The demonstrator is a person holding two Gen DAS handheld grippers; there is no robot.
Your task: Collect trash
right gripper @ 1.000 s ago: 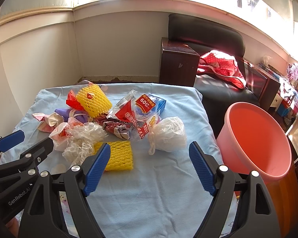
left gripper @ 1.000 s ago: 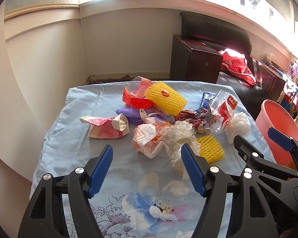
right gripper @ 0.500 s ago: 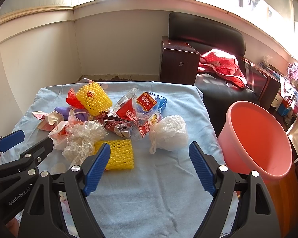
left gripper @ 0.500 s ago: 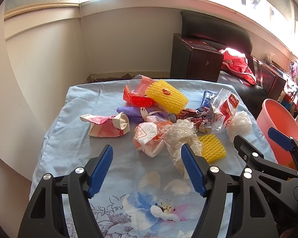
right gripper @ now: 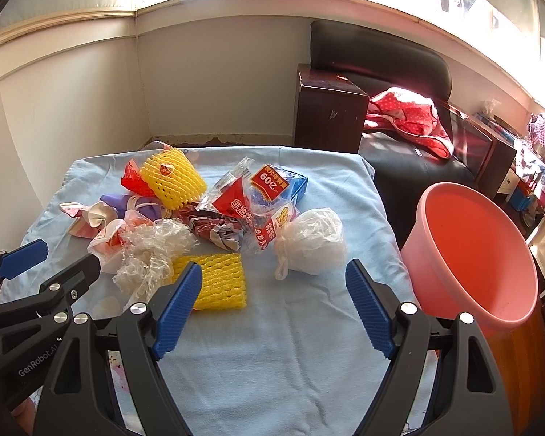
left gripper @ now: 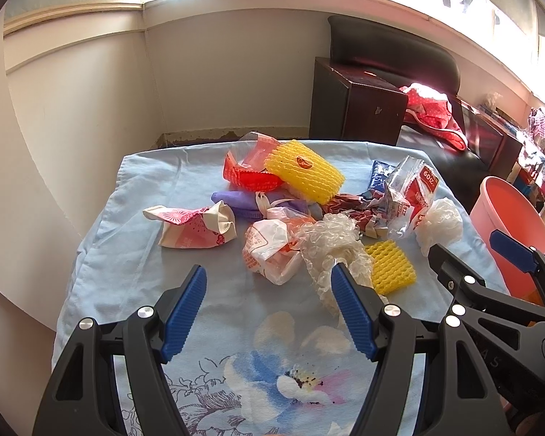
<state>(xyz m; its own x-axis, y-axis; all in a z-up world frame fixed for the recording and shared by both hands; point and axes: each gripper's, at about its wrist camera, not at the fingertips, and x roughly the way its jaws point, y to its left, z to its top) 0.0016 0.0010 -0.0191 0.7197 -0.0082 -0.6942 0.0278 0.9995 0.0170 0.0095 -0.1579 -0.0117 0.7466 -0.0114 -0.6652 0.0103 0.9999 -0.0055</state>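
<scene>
A pile of trash lies on the blue cloth-covered table (left gripper: 127,261): a yellow foam net sleeve (left gripper: 303,170), a red wrapper (left gripper: 249,178), a pink-and-white crumpled paper (left gripper: 192,227), a white-orange bag (left gripper: 272,250), clear crumpled plastic (left gripper: 330,243), a flat yellow foam net (right gripper: 214,283), a white plastic ball (right gripper: 314,245) and a red-labelled clear bag (right gripper: 250,200). My left gripper (left gripper: 269,309) is open, just short of the white-orange bag. My right gripper (right gripper: 272,309) is open, just short of the white plastic ball. A pink bucket (right gripper: 479,254) stands right of the table.
A dark wooden cabinet (right gripper: 327,109) and a black sofa (right gripper: 399,72) with red cloth (right gripper: 407,116) stand behind the table. Walls close in on the left and back. The table's right edge meets the bucket.
Both grippers have shifted very slightly; the view of the trash pile moved a little. Both stay open and empty.
</scene>
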